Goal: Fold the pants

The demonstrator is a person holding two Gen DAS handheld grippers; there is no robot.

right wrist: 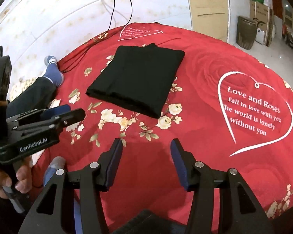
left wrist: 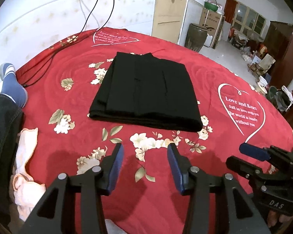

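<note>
Hand-held gripper (right wrist: 144, 146) on the right alone shows the left-hand fingers (right wrist: 22, 175).

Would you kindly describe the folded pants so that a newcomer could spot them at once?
Find the red floral bedspread that fills the scene. Near its middle, ahead of both open grippers, lie the pants, folded into a flat rectangle. They are the only plain black item there, unlike the pale cloth at the bedspread's edge.

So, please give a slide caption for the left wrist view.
Folded black pants on red bedspread; left gripper open, empty.
</note>
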